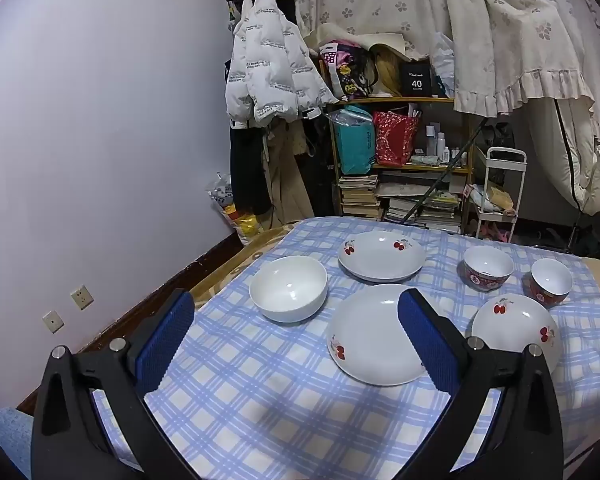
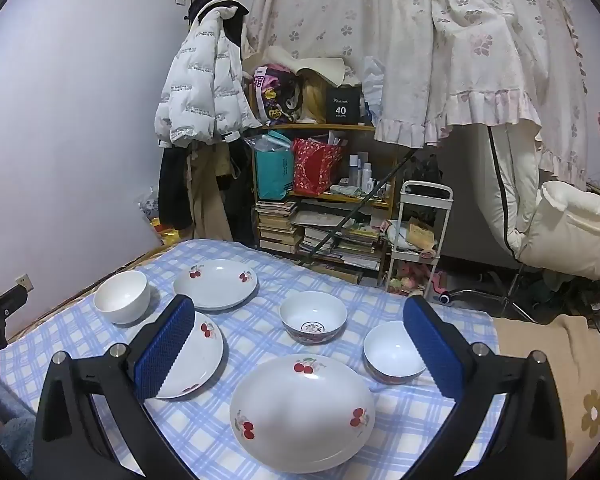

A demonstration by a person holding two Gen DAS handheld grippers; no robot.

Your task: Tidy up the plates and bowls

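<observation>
Several dishes stand apart on a blue checked tablecloth (image 1: 260, 400). A plain white bowl (image 1: 288, 288) sits at the left, with a cherry-print plate (image 1: 381, 255) behind it and another (image 1: 364, 336) beside it. A third cherry plate (image 1: 516, 326) lies at the right, behind it two red-patterned bowls (image 1: 488, 268) (image 1: 551, 282). My left gripper (image 1: 296, 302) hovers open and empty above the near table. My right gripper (image 2: 299, 308) is open too, above the nearest cherry plate (image 2: 302, 408); the larger patterned bowl (image 2: 313, 317) and the smaller one (image 2: 394, 354) lie ahead of it. Its left finger (image 2: 164, 348) hides part of the middle plate (image 2: 202, 354).
Beyond the table's far edge stand a wooden shelf (image 1: 400, 168) with books and bags, a white trolley (image 2: 420, 232) and a cream chair (image 2: 572, 232). A white jacket (image 1: 272, 68) hangs by the left wall. Part of the left gripper (image 2: 0, 312) shows at the right wrist view's left edge.
</observation>
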